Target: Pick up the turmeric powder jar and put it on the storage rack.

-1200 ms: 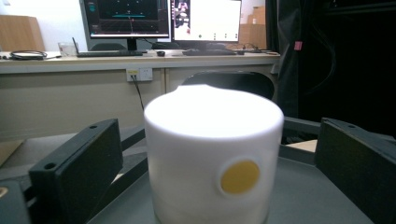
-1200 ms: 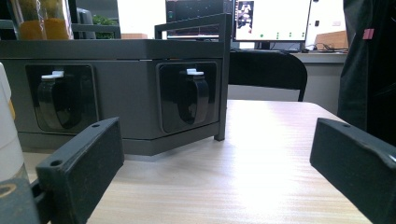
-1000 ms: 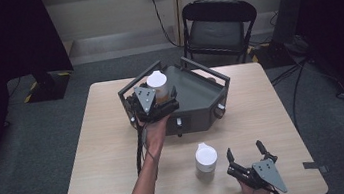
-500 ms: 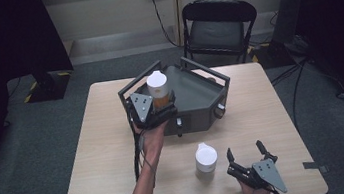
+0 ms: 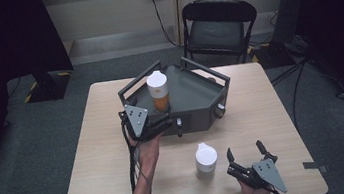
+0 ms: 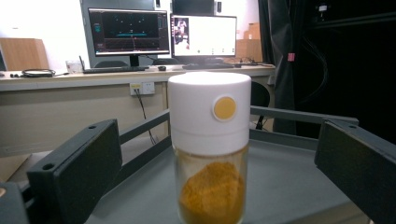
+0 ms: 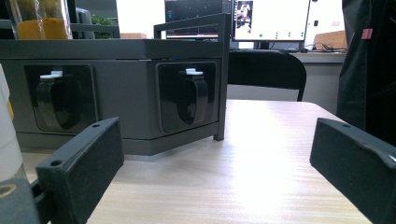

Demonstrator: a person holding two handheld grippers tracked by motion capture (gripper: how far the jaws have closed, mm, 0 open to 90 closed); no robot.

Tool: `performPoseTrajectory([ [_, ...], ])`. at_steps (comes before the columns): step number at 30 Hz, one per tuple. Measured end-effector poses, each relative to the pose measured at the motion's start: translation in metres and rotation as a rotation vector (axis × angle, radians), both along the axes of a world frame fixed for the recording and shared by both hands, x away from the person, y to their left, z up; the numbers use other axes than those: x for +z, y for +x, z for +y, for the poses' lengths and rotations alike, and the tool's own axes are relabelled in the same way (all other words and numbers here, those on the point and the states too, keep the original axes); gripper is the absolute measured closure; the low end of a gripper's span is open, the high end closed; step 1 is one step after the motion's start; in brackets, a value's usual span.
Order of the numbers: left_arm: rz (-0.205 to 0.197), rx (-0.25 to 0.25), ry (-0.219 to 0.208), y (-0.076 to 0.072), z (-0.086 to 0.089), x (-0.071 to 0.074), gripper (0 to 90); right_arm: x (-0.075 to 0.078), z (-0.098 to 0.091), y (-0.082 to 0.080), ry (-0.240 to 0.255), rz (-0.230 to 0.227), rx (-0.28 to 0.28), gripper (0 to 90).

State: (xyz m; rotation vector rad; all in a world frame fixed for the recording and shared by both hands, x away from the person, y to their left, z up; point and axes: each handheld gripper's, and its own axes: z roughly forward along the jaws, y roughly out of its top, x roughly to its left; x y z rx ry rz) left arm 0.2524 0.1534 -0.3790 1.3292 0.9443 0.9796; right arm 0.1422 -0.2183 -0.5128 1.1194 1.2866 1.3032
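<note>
Looking down from the high view, I see the orange spice jar (image 5: 158, 91) upright on the grey rack (image 5: 200, 93), my left gripper (image 5: 156, 127) just before it. My left gripper view has jaws wide either side of the jar; clipping its lid could topple it. My right gripper (image 7: 219, 163) gapes empty before the rack.

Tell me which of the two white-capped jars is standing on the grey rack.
The jar of orange powder, in front of the left gripper. The other jar stands on the bare table, near the right gripper.

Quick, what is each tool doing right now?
Left tool: open, empty, jaws apart before the spice jar.
Right tool: open, empty.
</note>
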Motion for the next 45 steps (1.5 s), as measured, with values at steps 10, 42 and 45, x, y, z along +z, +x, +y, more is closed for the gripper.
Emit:
performPoseTrajectory([
  [10,-0.03,0.0,-0.026,-0.023,0.012,-0.016,0.2,0.0,0.0,0.0,-0.001,0.0,-0.001,1.2],
  [42,-0.044,0.095,-0.088,-0.075,0.044,-0.063,0.2,0.0,0.0,0.0,-0.001,0.001,0.001,1.2],
  [45,-0.036,0.097,-0.082,-0.078,0.046,-0.068,0.2,0.0,0.0,0.0,-0.002,0.002,0.001,1.2],
])
